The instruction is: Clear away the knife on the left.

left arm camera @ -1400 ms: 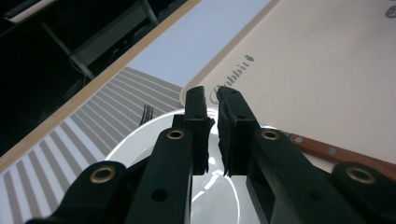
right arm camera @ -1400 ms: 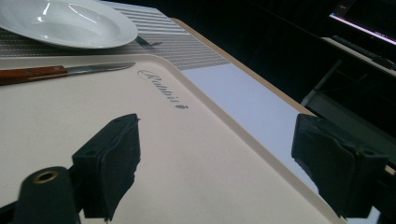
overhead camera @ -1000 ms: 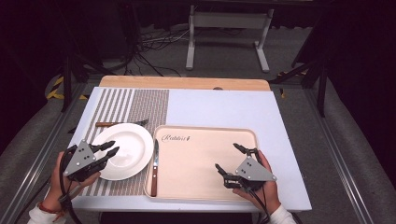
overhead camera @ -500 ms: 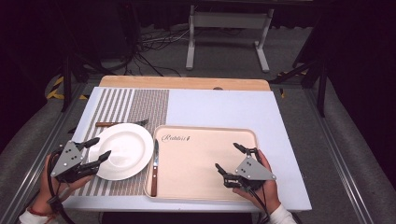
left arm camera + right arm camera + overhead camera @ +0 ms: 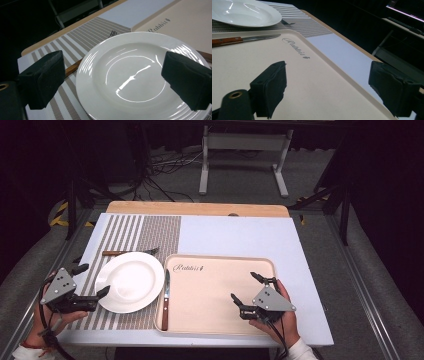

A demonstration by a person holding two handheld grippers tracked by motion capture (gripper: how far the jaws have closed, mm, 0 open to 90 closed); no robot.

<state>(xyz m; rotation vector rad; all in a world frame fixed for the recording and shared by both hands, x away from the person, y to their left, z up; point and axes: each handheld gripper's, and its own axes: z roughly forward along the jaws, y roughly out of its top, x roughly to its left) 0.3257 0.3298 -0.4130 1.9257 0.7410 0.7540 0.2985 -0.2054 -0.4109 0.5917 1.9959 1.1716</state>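
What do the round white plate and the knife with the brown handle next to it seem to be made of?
The round white plate looks like glazed ceramic or porcelain: bright, sharp glare streaks on a smooth surface. The knife seems to have a metal blade, grey and slightly shiny, and a reddish-brown handle, probably wood, though stained plastic is possible.

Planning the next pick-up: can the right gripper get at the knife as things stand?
Probably yes. The right gripper is open over the tray, and the knife lies along the tray's left edge with only bare tray between them.

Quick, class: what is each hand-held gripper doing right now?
Left hand-held gripper: open, jaws just opened, off the plate.
Right hand-held gripper: open, empty, over the tray.
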